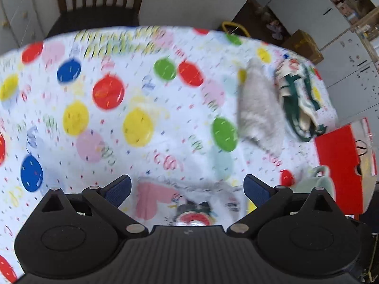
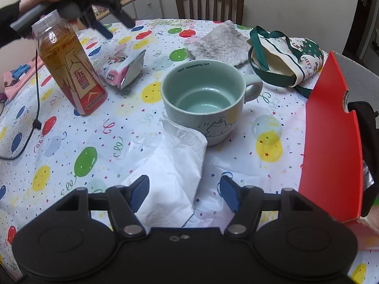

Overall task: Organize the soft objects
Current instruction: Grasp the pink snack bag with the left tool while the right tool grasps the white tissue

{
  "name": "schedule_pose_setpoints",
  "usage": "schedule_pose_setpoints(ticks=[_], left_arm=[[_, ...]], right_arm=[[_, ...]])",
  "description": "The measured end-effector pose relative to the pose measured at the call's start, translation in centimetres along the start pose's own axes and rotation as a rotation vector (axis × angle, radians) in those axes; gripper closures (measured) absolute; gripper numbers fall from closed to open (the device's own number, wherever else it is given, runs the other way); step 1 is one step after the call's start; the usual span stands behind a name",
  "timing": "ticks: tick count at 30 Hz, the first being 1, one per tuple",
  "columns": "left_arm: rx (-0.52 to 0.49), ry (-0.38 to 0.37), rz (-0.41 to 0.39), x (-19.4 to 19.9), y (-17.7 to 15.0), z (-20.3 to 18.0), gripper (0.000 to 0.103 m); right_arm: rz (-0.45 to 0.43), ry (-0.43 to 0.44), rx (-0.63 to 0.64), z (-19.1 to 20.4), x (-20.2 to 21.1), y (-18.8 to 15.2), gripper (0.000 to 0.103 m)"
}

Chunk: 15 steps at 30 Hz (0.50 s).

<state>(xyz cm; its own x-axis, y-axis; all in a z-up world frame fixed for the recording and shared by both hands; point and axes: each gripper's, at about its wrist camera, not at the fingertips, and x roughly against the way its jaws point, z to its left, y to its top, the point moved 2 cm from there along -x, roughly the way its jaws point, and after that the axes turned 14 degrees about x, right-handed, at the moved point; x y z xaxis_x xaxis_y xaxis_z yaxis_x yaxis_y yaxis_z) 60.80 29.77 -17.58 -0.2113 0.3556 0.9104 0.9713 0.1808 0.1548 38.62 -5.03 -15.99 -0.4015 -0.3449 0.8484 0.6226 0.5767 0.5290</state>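
Two hand-held grippers, both wide, gripping nothing: right hand-held gripper (image 2: 183,195) over white tissue (image 2: 174,163); mug (image 2: 201,101) at 12 o'clock; left hand-held gripper (image 1: 187,188) over a pink packet (image 1: 154,201).

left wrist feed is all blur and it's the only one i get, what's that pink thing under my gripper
Observer: A small pink packet, lying on the tablecloth beside an upright tea bottle.
Operator: is the left gripper on it yet
Observer: No, the left gripper hangs open above it, empty.
Operator: and the right one
Observer: The right gripper is open over a white tissue that touches the green mug.
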Motion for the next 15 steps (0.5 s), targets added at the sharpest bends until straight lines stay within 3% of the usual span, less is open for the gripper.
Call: schedule_pose_setpoints(ticks=[8, 15], left_arm=[[0.035, -0.035, 0.055, -2.7, -1.2, 2.2, 0.001], [-0.034, 0.009, 0.001, -2.8, -2.3, 1.4, 0.007]], right_arm=[[0.019, -0.003, -0.012, -0.1, -1.3, 0.4, 0.042], [0.029, 0.001, -0.007, 0.1, -1.9, 0.7, 0.054]])
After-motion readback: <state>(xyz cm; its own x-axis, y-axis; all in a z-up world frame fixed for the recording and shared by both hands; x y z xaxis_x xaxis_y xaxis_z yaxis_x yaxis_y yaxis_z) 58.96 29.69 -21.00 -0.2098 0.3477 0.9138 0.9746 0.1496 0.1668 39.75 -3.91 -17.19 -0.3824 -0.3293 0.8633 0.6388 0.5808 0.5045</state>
